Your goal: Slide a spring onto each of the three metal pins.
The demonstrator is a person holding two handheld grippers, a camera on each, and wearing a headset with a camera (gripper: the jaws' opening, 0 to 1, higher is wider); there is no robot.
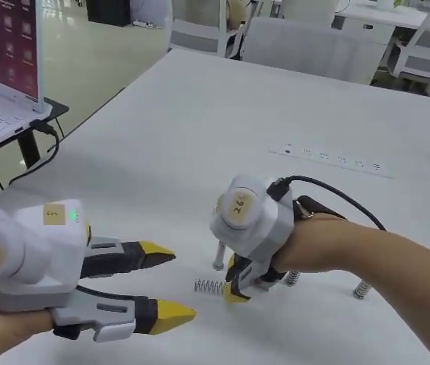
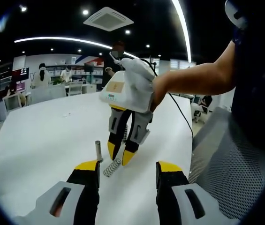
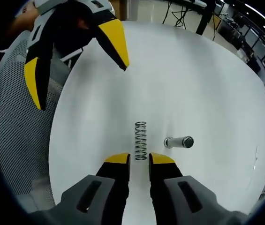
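Far out beyond the left gripper's outer side, an open laptop [image 1: 1, 68] sits at the edge of the white table [image 1: 199, 137]. The left gripper [image 1: 180, 283] hovers low over the table with its jaws wide apart and nothing between them. Just ahead of its tips a loose spring [image 3: 140, 139] lies flat on the table. In the right gripper view the spring runs straight ahead from the right gripper [image 3: 140, 161], its near end at the gap between the tips. The jaws stand narrowly apart, the gap wider than the coil, so they are not clamped on it. A bare pin [image 3: 179, 141] stands upright just beside the spring, close to the tips. Behind the right gripper, by the person's wrist, two upright springs [image 1: 361, 289] stand; whether pins are inside cannot be told. A power strip [image 1: 332, 158] lies well beyond.
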